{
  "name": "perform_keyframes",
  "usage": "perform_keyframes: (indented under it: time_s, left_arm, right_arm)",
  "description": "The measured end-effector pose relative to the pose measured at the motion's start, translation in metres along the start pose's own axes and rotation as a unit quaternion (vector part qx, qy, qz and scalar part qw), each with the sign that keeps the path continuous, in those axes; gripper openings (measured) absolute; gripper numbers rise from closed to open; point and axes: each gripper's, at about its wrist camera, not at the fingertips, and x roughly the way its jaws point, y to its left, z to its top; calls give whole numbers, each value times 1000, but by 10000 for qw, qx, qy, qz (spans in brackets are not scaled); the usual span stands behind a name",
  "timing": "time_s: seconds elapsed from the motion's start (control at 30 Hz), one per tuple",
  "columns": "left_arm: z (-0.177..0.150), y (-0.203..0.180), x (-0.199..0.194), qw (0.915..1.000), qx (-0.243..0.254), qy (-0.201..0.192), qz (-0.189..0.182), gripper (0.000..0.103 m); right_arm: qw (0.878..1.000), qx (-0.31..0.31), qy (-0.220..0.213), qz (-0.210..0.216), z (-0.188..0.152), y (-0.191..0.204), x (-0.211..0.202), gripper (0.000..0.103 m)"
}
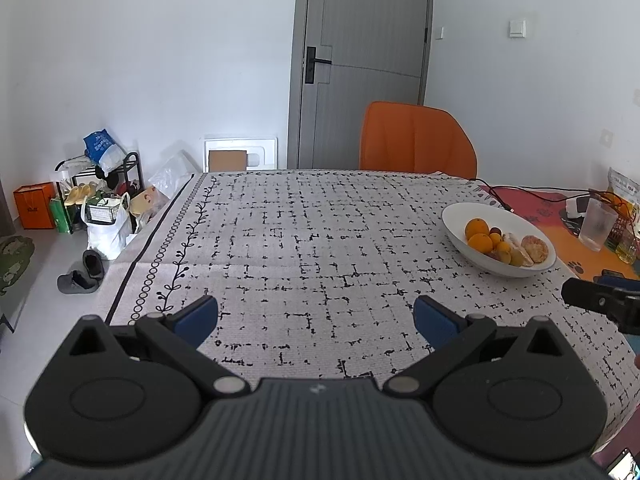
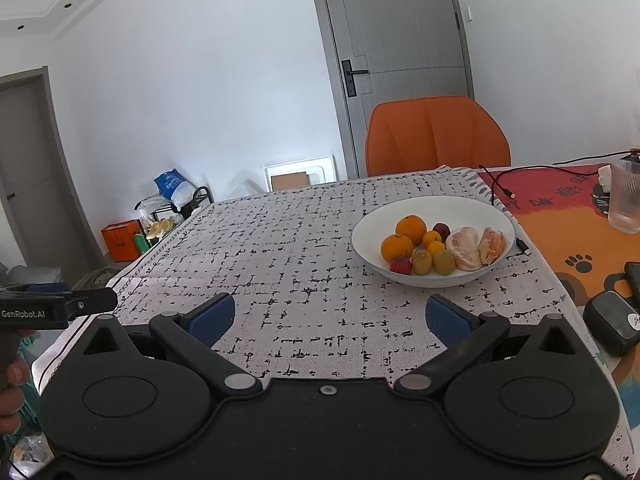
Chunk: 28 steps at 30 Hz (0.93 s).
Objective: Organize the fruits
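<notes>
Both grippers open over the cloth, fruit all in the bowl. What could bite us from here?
1. Fruit is heaped in the white bowl; picking one orange may roll its neighbours.
2. The peeled citrus looks soft; the right gripper could crush it.
3. The cable and glass lie near the bowl and may get snagged.

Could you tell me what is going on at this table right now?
A person holds a gripper in each hand above a table covered with a patterned cloth. Both the left tool and the right tool are open and empty, touching nothing. A white bowl sits ahead on the right, holding oranges, kiwis, small red fruits and peeled citrus pieces. No fruit is being handled at this moment.
</notes>
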Motion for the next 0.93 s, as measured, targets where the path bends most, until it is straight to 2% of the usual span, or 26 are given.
perform_keyframes:
  time_s: [0.57, 0.7, 0.93]
  left_arm:
    - [0, 1, 4, 9999, -87, 49, -21, 103]
    - [0, 0, 0, 9999, -119, -51, -55, 103]
    - [0, 0, 3, 9999, -100, 46, -37, 103]
  right_arm:
    - [9999, -9, -49, -108, 1, -5, 0, 103]
    - [9999, 9, -39, -115, 0, -6, 0, 103]
    - [9999, 11, -31, -109, -1, -7, 0, 103]
